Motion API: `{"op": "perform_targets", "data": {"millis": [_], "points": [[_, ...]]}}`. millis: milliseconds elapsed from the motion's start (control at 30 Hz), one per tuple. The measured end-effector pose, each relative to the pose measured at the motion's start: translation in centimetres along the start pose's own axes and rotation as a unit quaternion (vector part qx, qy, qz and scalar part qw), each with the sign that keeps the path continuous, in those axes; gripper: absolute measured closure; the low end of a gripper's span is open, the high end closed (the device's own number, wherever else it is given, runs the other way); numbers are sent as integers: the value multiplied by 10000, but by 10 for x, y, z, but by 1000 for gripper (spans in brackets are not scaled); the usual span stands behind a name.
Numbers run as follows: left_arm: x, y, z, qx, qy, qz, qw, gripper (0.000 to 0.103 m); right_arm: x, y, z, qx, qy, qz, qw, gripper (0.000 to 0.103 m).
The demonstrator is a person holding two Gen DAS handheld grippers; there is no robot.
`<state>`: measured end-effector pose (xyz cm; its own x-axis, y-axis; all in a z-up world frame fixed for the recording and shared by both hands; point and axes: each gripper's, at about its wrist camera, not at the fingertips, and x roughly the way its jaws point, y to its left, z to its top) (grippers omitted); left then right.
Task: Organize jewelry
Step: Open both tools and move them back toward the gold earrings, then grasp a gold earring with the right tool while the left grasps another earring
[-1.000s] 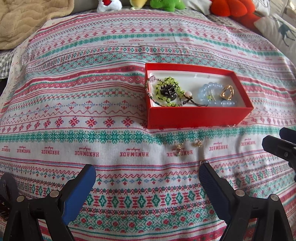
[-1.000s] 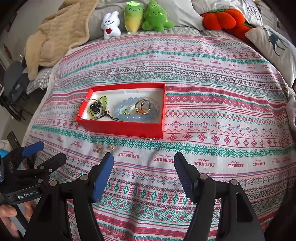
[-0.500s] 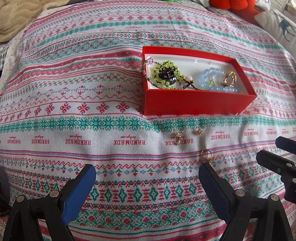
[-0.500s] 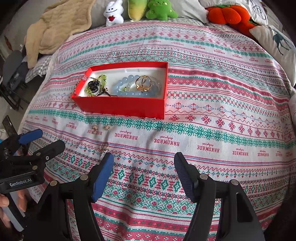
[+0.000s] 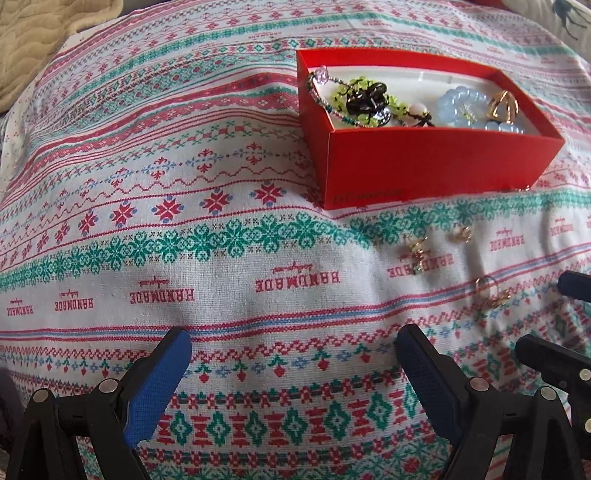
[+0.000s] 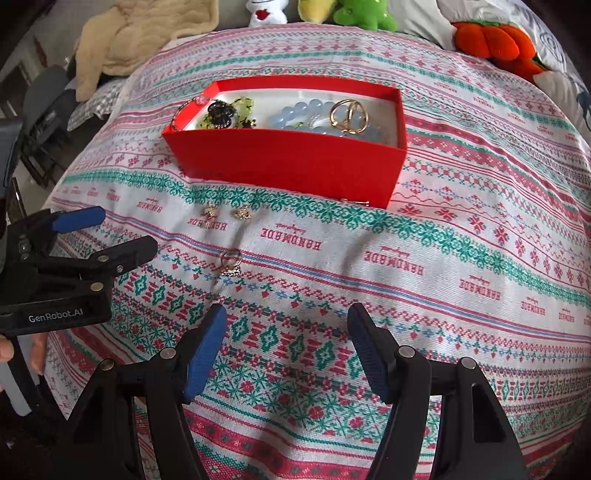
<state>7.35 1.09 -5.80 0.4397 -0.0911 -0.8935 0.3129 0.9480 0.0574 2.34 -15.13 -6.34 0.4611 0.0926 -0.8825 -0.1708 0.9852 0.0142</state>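
A woven cloth [image 6: 424, 236] with cross-stitch style bands of red, green and blue and the printed word HANDMADE covers the bed. On it sits a rectangular red cardboard box [image 6: 288, 162] with a pale lining. Inside lie a bracelet of smooth pale-blue beads [image 6: 295, 110], a gold open-wire ring piece [image 6: 349, 116] resting on those beads, a green beaded piece [image 5: 364, 98] with a glossy black lump on it, and a thin beaded strand [image 5: 317, 86] draped over the box's left wall. Three small gold pieces lie loose on the cloth in front of the box: two earrings [image 6: 210, 212] [image 6: 242, 213] side by side, and a ring with a sparkly charm [image 6: 231, 262] nearer the grippers. The left gripper [image 5: 293, 356] hovers over the cloth with its blue, finely textured jaws spread wide, holding nothing. The right gripper [image 6: 286, 334] likewise has its jaws well apart and empty, just short of the ring. Plush toys [image 6: 364, 13] and a beige quilted blanket [image 6: 140, 40] lie beyond.
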Motion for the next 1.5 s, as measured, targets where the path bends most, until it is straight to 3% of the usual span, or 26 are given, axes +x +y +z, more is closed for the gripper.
{"op": "perform_targets", "data": {"millis": [167, 467, 633, 933, 1133, 1200, 1300, 1500], "points": [[2, 3, 0, 55, 13, -19, 10000, 10, 13, 21, 1, -514, -198, -73, 9985, 36], [4, 5, -2, 40, 26, -135, 9999, 10, 20, 32, 15, -681, -333, -20, 9971, 63], [1, -1, -6, 128, 28, -327, 9994, 10, 19, 30, 18, -629, -303, 60, 9975, 85], [-6, -14, -8, 270, -48, -657, 9975, 11, 5, 9, 10, -489, -314, 124, 9982, 88], [-9, -23, -3, 42, -109, -1081, 9941, 25, -9, -12, 11, -348, -423, 56, 9985, 88], [-9, -28, 0, 16, -113, -1189, 9928, 35, -14, -21, 10, -282, -436, 62, 9986, 88], [-6, -34, 8, 31, -146, -1226, 9923, 51, -21, -33, 7, -195, -438, 89, 9988, 88], [7, -54, 20, 46, -172, -1208, 9925, 68, -26, -52, -1, -61, -374, 15, 9993, 88]]}}
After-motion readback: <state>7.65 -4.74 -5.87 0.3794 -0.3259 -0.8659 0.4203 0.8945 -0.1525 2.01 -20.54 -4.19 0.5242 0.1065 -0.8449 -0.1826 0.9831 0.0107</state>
